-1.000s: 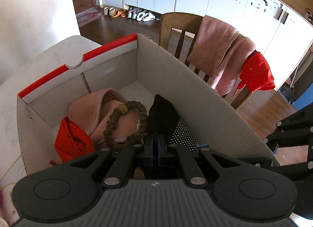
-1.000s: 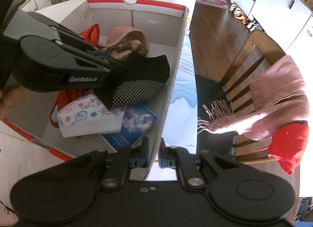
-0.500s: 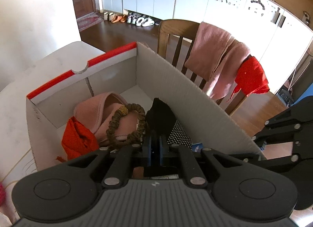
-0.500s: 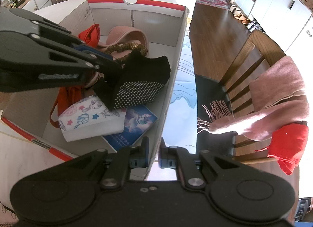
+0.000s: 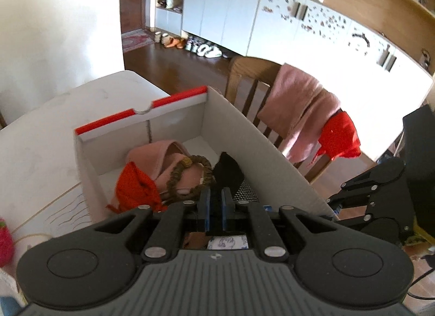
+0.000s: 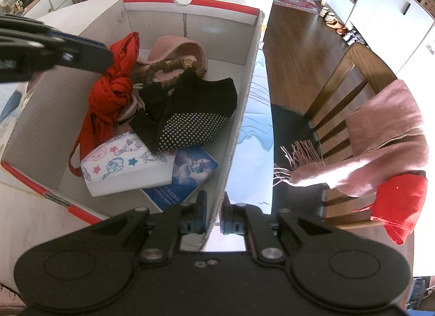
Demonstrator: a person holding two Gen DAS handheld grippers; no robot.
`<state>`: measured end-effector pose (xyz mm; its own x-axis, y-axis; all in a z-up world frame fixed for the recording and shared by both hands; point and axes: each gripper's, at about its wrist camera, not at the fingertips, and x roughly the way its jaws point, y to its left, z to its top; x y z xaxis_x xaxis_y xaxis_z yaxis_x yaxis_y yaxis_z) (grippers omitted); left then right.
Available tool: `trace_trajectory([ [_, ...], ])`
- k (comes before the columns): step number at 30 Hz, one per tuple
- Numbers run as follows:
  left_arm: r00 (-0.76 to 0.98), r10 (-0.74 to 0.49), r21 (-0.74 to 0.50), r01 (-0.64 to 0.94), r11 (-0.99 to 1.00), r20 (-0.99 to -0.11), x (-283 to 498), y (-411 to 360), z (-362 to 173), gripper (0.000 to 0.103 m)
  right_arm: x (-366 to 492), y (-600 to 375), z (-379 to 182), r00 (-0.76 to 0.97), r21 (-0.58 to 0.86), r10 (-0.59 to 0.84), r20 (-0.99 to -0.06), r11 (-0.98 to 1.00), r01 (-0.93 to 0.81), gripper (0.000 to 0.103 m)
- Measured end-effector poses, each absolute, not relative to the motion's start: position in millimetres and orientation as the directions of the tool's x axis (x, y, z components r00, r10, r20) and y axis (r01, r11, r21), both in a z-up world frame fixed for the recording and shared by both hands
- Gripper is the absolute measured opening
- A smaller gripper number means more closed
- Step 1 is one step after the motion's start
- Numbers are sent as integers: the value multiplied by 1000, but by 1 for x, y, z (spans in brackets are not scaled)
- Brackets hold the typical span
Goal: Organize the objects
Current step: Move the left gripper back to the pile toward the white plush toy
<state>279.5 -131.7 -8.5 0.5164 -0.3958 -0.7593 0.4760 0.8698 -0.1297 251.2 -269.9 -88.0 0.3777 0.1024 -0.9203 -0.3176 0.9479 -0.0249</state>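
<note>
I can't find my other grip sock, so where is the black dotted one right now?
In the right wrist view the black sock lies inside the cardboard box, near its right wall, on top of the blue booklet and beside the bead bracelet.

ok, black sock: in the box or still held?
In the box. The black sock lies on the pile; the left gripper is shut, clear of it.
</note>
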Motion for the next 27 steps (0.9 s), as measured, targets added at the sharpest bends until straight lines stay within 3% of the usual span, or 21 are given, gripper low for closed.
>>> trace_trajectory([
  [14,643,-286,-116,294,949,-711,247,-51,14,7,251,-269,-87,376,-35,96,-922,945,-325,8],
  [16,651,-267,-124,257,958,-711,246,-38,13,12,251,-268,-87,376,-34,96,-922,945,-325,8],
  [21,655,-227,-138,186,973,-721,241,-10,5,38,252,-268,-88,374,-37,93,-923,945,-326,8],
  [25,652,-178,-114,140,984,-737,237,8,-5,48,252,-267,-87,372,-38,92,-924,944,-327,8],
  [27,657,-147,-89,121,989,-739,234,16,-8,61,252,-267,-87,372,-39,91,-924,944,-327,8],
])
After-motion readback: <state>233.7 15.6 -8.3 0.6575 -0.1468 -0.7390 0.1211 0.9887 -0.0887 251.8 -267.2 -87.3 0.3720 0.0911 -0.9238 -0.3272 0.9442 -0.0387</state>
